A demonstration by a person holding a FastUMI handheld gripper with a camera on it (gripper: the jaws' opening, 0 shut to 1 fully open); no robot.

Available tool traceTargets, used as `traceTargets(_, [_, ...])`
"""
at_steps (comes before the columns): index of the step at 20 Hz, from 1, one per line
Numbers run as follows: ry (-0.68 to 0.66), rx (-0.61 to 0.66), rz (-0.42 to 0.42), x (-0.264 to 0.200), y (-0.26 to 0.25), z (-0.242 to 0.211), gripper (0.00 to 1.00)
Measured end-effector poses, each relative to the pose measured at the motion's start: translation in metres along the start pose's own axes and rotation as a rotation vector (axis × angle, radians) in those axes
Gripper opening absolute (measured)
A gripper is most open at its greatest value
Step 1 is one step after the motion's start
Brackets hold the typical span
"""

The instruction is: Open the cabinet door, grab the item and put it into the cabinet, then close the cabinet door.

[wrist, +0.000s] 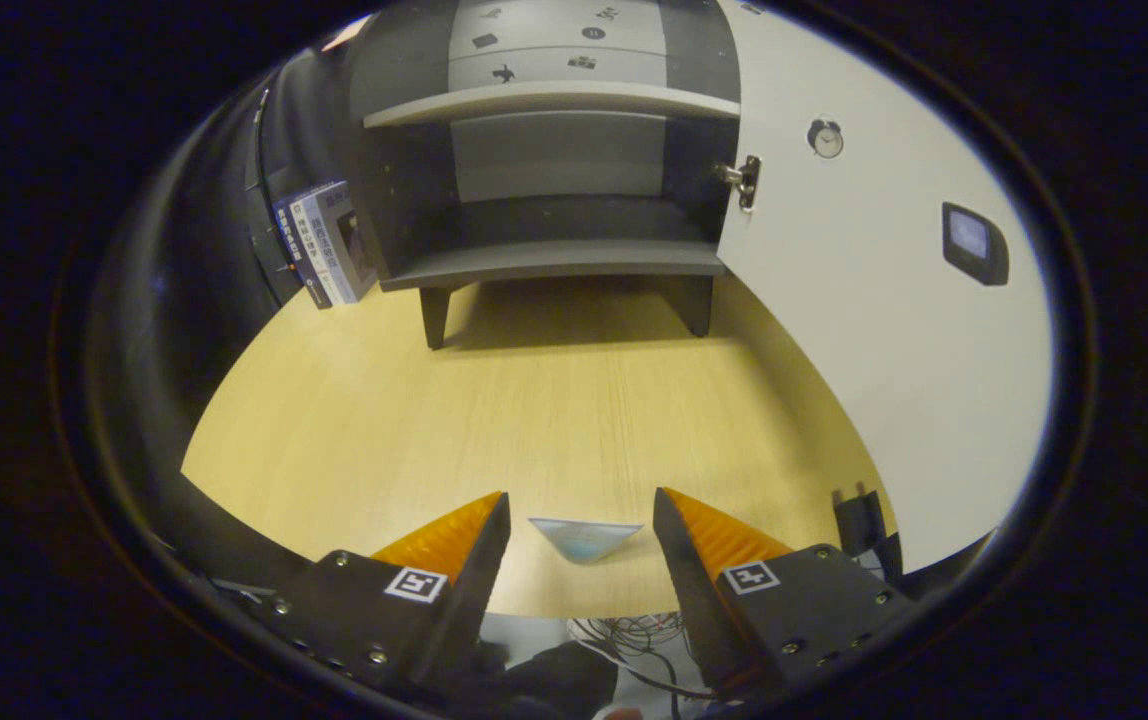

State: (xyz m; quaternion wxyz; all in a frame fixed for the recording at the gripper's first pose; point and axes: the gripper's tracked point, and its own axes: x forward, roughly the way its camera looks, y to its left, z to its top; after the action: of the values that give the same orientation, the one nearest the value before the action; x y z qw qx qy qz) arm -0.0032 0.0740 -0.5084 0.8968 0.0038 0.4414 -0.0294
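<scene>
Gripper [582, 515]: two wedge fingers with ribbed faces, set apart; dark mounts, each bearing a square black-and-white marker [416, 585] and small silver screws [376, 656].

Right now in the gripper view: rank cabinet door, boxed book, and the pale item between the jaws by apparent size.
1. Cabinet door, swung open, largest by far.
2. Boxed book, beside the cabinet.
3. Pale item, between the open jaws; nearness inflates it, so its rank against the book is unsure.
</scene>
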Motion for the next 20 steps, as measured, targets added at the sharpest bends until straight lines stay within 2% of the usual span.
traceTargets(4, [0.075, -0.026, -0.016, 0.018, -0.001, -0.025, 0.84])
traceTargets(6, [0.076, -0.029, -0.020, 0.025, -0.002, -0.026, 0.52])
traceTargets(8, [0.071, -0.022, -0.014, 0.026, -0.002, -0.024, 0.52])
traceTargets(9, [0.073, -0.021, -0.002, 0.023, -0.001, -0.024, 0.44])
traceTargets(14, [0.040, 0.006, 0.012, 0.006, -0.002, -0.002, 0.44])
traceTargets(20, [-0.064, 0.034, 0.060, -0.039, 0.007, 0.095, 0.44])
